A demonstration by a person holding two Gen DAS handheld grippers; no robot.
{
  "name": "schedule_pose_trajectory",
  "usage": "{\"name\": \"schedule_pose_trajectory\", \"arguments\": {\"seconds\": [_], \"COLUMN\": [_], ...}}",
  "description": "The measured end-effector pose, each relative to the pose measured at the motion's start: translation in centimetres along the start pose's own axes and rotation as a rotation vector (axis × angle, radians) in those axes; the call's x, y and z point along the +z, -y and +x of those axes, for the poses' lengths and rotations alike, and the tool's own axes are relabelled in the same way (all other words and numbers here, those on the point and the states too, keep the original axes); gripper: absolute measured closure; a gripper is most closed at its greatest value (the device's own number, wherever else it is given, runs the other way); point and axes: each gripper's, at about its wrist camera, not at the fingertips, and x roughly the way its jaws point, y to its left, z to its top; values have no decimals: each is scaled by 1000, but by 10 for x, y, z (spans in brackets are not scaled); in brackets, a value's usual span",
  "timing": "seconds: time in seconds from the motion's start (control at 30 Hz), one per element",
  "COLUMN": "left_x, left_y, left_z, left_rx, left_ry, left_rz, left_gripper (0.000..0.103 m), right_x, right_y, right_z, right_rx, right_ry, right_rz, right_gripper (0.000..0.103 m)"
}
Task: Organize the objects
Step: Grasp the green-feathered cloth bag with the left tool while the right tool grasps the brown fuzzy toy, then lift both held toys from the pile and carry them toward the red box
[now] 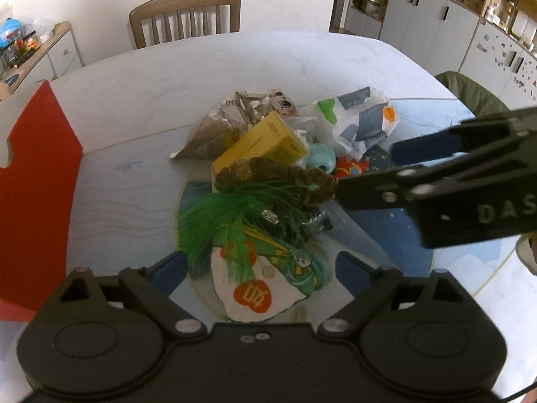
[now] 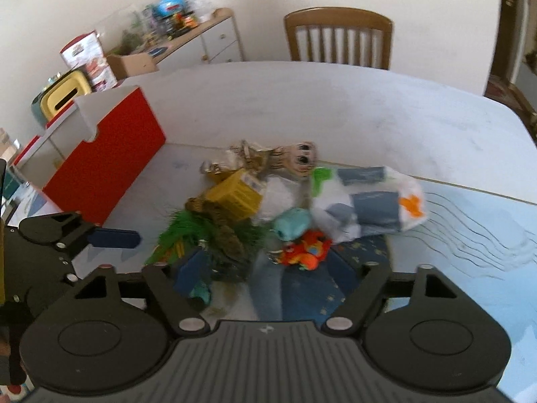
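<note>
A pile of objects lies on the table: a yellow box, a brown fuzzy toy, green feathers, a teal ball, an orange plush, a white patterned bag, a crumpled paper bag and a green printed packet. My left gripper is open just above the packet and feathers. My right gripper is open over the pile's near side, its left finger by the brown toy. It enters the left wrist view from the right, its tip at the brown toy's end.
A red and white open box stands on the table left of the pile, also in the left wrist view. A wooden chair stands behind the table. Cabinets and shelves line the walls. A blue patterned mat covers the near table.
</note>
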Motion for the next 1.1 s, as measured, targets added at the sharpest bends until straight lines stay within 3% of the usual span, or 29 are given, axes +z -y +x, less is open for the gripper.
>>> {"name": "schedule_pose_trajectory", "arguments": {"seconds": [0.17,0.3,0.73,0.87,1.1], "left_x": [-1,-2,-5,-5,-5], "left_y": [-2,-4,-4,-4,-12], "left_z": [2,2,-2,-7,-27], "left_rx": [1,-25,-37,-21,-22], "left_ry": [1,-3,4,11,28], "left_rz": [-2,-17,-24,-16,-31], "left_gripper": [20,30,35,36,37], "right_x": [7,10,13,13,18], "right_y": [-6,-7,-2,-7,-13], "right_z": [18,30,39,37,12], "right_rx": [53,79,127,115,113], "right_ry": [-25,-42,-63,-60,-14], "right_rz": [-14,-7,54,51,51], "right_gripper": [48,54,87,92,93]}}
